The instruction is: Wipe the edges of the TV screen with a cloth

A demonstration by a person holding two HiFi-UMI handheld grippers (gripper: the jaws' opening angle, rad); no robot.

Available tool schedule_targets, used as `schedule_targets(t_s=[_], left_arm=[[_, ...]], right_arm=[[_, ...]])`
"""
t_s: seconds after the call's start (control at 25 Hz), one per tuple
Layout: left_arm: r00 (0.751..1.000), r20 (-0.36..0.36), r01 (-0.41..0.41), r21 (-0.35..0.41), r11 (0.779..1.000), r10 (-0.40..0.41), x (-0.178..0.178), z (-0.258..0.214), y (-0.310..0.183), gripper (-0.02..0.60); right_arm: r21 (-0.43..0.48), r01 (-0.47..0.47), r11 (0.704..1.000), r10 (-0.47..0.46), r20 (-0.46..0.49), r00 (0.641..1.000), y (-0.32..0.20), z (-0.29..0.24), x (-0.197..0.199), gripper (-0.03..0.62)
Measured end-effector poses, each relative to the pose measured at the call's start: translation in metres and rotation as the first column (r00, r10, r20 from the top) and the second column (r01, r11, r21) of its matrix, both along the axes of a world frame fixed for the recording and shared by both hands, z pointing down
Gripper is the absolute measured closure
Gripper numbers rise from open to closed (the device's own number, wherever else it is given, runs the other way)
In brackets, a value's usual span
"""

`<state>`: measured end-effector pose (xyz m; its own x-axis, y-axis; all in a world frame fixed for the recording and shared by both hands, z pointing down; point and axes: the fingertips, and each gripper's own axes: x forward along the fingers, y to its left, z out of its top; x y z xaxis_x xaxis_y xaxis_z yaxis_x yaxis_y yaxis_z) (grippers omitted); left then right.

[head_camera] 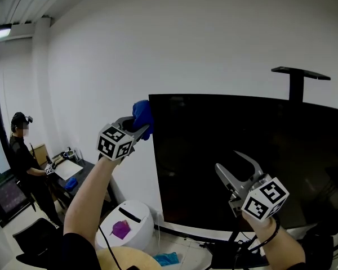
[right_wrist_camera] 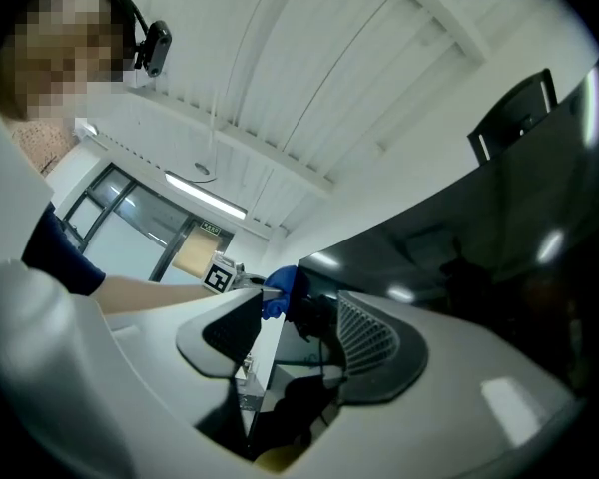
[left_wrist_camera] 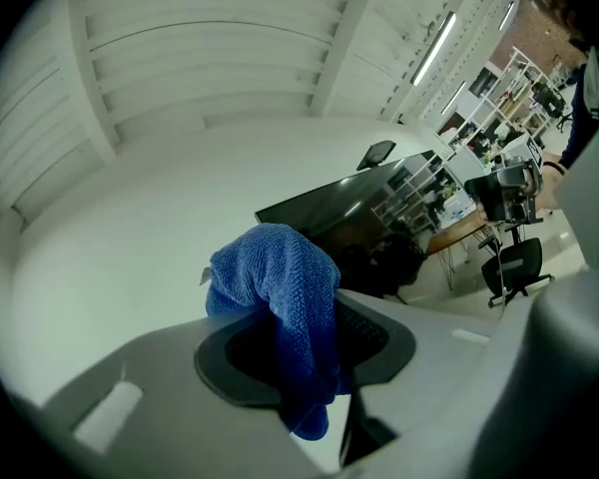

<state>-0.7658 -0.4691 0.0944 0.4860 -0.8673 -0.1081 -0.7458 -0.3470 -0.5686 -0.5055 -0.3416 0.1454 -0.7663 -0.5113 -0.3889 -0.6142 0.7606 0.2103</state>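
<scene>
Cloth (head_camera: 142, 116): blue, pinched in the closed jaws of left gripper (head_camera: 136, 130), centre-left of frame, at upper-left corner of TV (head_camera: 242, 167). Right gripper (head_camera: 230, 163): jaws apart, empty, before lower screen. Progress: cloth brought to edge; no wiped stretch discernible; edges seemingly all remain.

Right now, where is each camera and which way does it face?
Head view: on the head, facing the TV screen; forearms, left gripper, right gripper show.
Left gripper view: on it, jaws shut on the blue cloth, toward the screen's corner.
Right gripper view: open empty jaws, along the screen; left forearm shows.
Shared: cloth and screen.
</scene>
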Motion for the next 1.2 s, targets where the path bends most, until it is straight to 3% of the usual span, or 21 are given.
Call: schedule_targets(t_s=[0.56, 0.68, 0.76, 0.84, 0.92, 1.0, 1.2], left_arm=[[0.996, 0.084, 0.023, 0.049, 0.999, -0.027, 0.002, -0.079, 0.018, 0.459], [0.985, 0.159, 0.054, 0.064, 0.996, -0.064, 0.002, -0.102, 0.025, 0.459], [0.956, 0.272, 0.097, 0.068, 0.993, -0.112, 0.004, -0.110, 0.027, 0.458], [0.879, 0.437, 0.170, 0.090, 0.981, -0.192, 0.005, -0.114, 0.024, 0.457], [0.753, 0.596, 0.247, 0.137, 0.959, -0.279, 0.005, -0.116, 0.020, 0.457], [0.616, 0.711, 0.303, 0.184, 0.935, -0.339, 0.005, -0.118, 0.015, 0.457], [0.326, 0.887, 0.330, 0.218, 0.918, -0.328, 0.018, -0.096, 0.002, 0.457]], right_arm=[[0.094, 0.043, 0.995, -0.041, -0.030, 0.999, 0.014, -0.075, -0.033, 0.356], [0.135, 0.033, 0.990, -0.024, -0.070, 0.997, 0.020, -0.085, -0.037, 0.356], [0.161, 0.019, 0.987, -0.002, -0.105, 0.995, 0.022, -0.090, -0.037, 0.356], [0.177, 0.009, 0.984, 0.013, -0.123, 0.992, 0.022, -0.095, -0.034, 0.356], [0.185, 0.003, 0.983, 0.021, -0.124, 0.992, 0.023, -0.099, -0.028, 0.356], [0.188, -0.001, 0.982, 0.024, -0.117, 0.993, 0.023, -0.101, -0.022, 0.358], [0.186, -0.007, 0.982, 0.027, -0.105, 0.994, 0.030, -0.102, -0.012, 0.358]])
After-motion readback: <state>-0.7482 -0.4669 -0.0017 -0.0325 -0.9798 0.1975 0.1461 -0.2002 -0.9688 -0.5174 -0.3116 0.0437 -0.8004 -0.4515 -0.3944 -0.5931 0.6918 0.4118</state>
